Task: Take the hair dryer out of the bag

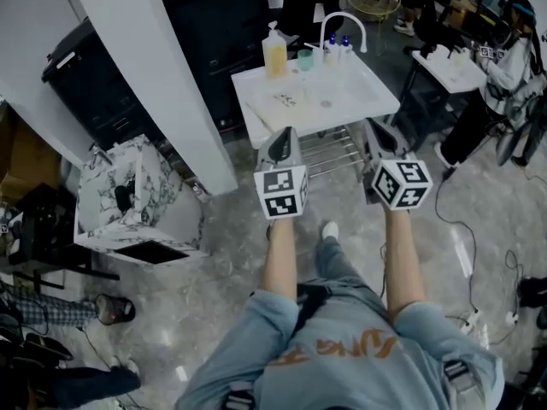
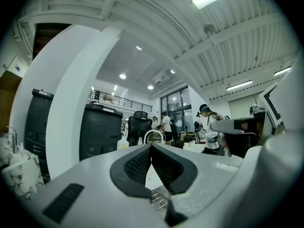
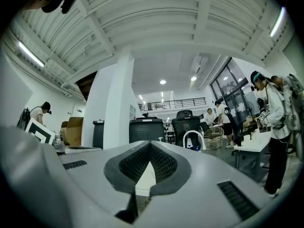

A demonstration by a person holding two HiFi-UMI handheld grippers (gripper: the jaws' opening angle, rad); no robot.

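Note:
I cannot make out a hair dryer in any view. A white, marble-patterned open bag or box (image 1: 128, 196) stands on the floor at the left with something dark inside; its edge also shows in the left gripper view as a marble-patterned thing (image 2: 15, 171). My left gripper (image 1: 286, 141) and right gripper (image 1: 383, 137) are held side by side at the near edge of a white table (image 1: 346, 108). Both are shut with nothing in them. The pads meet in the left gripper view (image 2: 151, 146) and in the right gripper view (image 3: 150, 145).
On the table are a yellow pump bottle (image 1: 274, 54), a teal cup (image 1: 305, 59) and a white arched faucet (image 1: 345, 20); a wire rack (image 1: 335, 154) sits beneath. A white pillar (image 1: 158, 84) and black cabinets (image 1: 98, 88) are left. A person (image 1: 506, 68) stands right; cables (image 1: 455, 225) lie on the floor.

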